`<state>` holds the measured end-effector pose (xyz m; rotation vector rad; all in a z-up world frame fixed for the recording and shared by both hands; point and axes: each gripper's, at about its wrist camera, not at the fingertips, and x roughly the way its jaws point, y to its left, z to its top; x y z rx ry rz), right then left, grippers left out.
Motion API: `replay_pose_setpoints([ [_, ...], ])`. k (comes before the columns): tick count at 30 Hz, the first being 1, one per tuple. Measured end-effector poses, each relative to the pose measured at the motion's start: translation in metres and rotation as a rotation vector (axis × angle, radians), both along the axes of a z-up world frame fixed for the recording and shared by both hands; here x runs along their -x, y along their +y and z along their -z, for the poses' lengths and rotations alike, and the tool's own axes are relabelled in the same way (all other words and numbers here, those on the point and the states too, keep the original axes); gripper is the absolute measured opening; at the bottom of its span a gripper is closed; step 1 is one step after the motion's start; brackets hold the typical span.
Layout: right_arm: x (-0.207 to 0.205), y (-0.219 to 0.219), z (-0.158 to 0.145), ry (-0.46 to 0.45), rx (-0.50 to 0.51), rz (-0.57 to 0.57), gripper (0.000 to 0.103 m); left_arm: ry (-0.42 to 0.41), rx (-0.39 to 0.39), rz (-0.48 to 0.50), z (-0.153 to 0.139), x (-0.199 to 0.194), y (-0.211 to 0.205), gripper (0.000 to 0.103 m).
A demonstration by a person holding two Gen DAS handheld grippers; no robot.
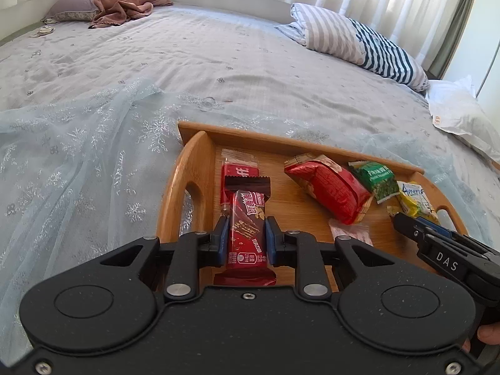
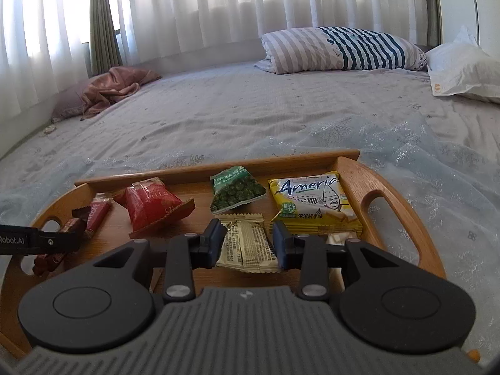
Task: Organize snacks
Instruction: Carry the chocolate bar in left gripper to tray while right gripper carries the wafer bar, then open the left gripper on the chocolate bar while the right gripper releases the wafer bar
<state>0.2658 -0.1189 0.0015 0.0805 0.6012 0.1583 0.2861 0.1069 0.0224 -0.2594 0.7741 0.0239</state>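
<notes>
On wooden tray (image 1: 200, 168), glossy red wafer bar (image 1: 247, 228) clamped, crinkled cream packet (image 2: 247, 243)

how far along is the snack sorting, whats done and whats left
Done: the red bag, green pea packet and yellow cracker packet lie in the wooden tray. In hand: the left gripper clamps a red wafer bar, and the right gripper flanks a beige packet. Left: setting these two down; the final arrangement isn't clear.
</notes>
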Motion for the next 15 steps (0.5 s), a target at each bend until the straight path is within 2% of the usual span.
replay_pose_setpoints([
  [4,-0.0090,0.0011,0.0023,0.058,0.000,0.025,0.040,-0.001,-0.021,0.004,0.0009,-0.0053,-0.0009,0.022],
  [7,-0.0093,0.0013,0.0034,0.058,0.003,0.029,0.040,0.006,-0.050,0.008,0.0014,-0.0088,-0.0044,0.022],
  [15,-0.0089,0.0035,0.0033,0.056,0.018,0.029,0.041,0.004,-0.050,0.002,0.0014,-0.0103,-0.0059,0.025],
])
